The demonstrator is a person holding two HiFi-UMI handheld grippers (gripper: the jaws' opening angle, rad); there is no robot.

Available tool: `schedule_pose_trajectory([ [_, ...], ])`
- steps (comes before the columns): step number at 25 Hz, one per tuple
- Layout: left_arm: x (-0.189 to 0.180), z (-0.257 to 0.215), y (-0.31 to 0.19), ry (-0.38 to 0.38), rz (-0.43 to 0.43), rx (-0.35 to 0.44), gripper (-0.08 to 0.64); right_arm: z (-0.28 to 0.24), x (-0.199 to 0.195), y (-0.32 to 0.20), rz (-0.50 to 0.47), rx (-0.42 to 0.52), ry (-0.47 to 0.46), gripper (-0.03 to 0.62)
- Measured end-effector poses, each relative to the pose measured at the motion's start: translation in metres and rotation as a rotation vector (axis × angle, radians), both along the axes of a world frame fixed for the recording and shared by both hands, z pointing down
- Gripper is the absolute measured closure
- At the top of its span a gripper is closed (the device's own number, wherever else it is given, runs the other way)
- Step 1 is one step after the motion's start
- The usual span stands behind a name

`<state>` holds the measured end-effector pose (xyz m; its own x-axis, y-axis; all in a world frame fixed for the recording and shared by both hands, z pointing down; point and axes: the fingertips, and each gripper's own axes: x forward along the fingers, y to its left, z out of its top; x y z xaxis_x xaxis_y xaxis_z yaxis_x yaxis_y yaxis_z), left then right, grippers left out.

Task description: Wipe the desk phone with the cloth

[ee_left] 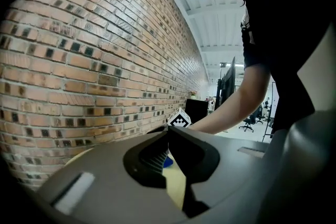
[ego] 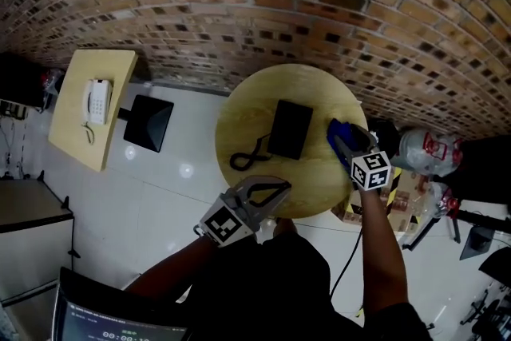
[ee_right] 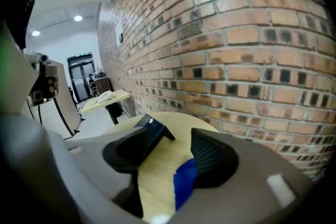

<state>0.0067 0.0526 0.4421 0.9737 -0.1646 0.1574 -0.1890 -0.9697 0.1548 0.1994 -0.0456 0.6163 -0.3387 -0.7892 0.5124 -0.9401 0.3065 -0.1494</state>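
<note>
A black desk phone (ego: pixel 289 129) lies in the middle of the round wooden table (ego: pixel 239 104), its cord (ego: pixel 249 156) curled to the left. A blue cloth (ego: pixel 337 132) lies on the table to the right of the phone. My right gripper (ego: pixel 349 146) hangs just over the cloth with its jaws wide apart. In the right gripper view the cloth (ee_right: pixel 184 183) lies on the wood under the right jaw, not pinched, and the phone (ee_right: pixel 156 131) shows beyond the left jaw. My left gripper (ego: pixel 271 189) is shut and empty over the table's near edge.
A small wooden side desk (ego: pixel 72 128) with a white phone (ego: pixel 97 101) stands at the left, with a black square base (ego: pixel 148 122) beside it. Bags and boxes (ego: pixel 423 156) crowd the floor to the right. A brick wall (ego: pixel 319 4) runs behind the table.
</note>
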Motion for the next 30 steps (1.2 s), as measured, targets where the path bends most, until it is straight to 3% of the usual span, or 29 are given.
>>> schedule_pose_trajectory([
  [9,-0.029,-0.033,0.016,0.075,0.042,0.056,0.558,-0.119,-0.111,0.058,-0.083,0.228,-0.083,0.354],
  [13,-0.040,-0.045,0.028,0.104,0.066,0.040,0.558,-0.165,-0.154,0.090,-0.117,0.317,-0.119,0.365],
  [23,-0.077,-0.076,0.044,0.141,0.081,0.061,0.558,-0.234,-0.216,0.157,-0.096,0.432,-0.153,0.372],
  [30,-0.088,-0.074,0.047,0.120,0.095,0.081,0.558,-0.248,-0.230,0.166,-0.051,0.478,-0.163,0.571],
])
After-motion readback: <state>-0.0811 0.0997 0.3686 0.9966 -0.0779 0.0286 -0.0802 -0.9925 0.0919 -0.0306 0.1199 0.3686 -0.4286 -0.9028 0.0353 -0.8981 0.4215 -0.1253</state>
